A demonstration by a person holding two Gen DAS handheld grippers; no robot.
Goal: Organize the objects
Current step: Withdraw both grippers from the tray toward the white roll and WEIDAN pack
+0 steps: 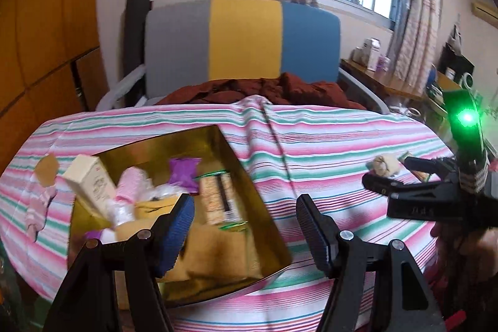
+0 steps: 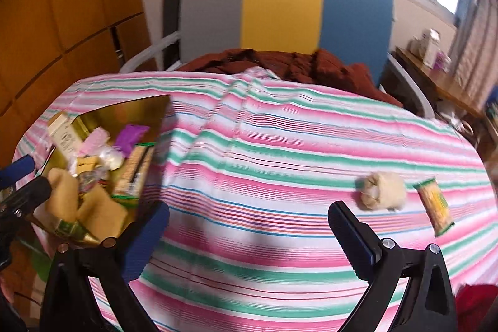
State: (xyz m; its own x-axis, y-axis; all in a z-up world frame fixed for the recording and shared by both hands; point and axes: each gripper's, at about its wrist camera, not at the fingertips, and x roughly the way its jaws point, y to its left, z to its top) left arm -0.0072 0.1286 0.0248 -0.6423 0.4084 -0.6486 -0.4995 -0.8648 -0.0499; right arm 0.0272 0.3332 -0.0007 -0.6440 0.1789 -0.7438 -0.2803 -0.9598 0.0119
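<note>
1. Nearest, the left gripper [image 1: 246, 226] hangs over the near corner of the gold tin [image 1: 274, 238], fingers spread apart and grasping nothing (blue ribbed pads face each other across a gap)
2. The right gripper [image 2: 249, 241] hovers over bare striped tablecloth [image 2: 249, 145], fingers likewise released and empty, probably so it can reach the loose items to its right
3. The tin, at the table's left, holds what is already gathered: a cream carton [image 1: 90, 179], a purple wrapper [image 1: 183, 173], a long snack pack [image 1: 214, 198] and soft pink and tan pieces
4. Still outside it, well apart on the right, lie a fluffy cream toy [image 2: 384, 190] and, just beside it, a yellow snack packet [image 2: 434, 204]
5. Farthest, a chair [image 2: 280, 8] in grey, yellow and blue carries a rumpled rust-brown cloth [image 2: 311, 64]
</note>
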